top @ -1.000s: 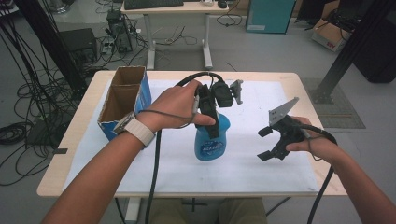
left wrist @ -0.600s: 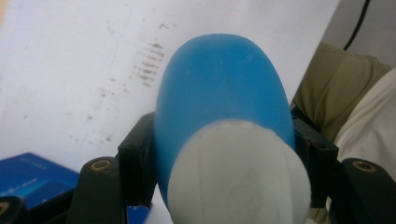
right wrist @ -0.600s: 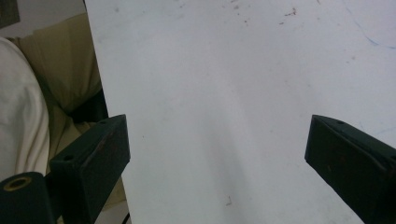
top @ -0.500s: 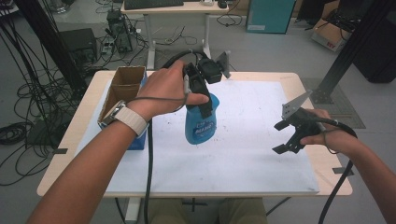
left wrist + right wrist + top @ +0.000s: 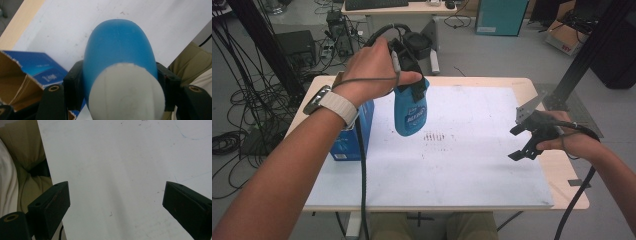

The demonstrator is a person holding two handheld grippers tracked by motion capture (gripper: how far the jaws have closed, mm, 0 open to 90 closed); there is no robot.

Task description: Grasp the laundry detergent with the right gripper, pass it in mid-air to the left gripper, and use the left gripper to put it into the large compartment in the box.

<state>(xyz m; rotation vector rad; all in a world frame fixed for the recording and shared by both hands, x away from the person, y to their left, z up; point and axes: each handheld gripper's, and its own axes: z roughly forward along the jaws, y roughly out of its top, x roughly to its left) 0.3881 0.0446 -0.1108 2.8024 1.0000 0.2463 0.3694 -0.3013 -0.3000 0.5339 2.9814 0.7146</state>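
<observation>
Two risks stood out: the left gripper (image 5: 414,85) pinched a smooth blue bottle (image 5: 411,111) beside the box (image 5: 362,125), which could slip; the right gripper (image 5: 526,142) stayed spread.

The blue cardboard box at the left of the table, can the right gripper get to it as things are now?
Probably not directly. The right gripper hangs open and empty at the table's far right, while the box sits at the left edge, behind the left gripper and the blue bottle it holds up between them.
</observation>
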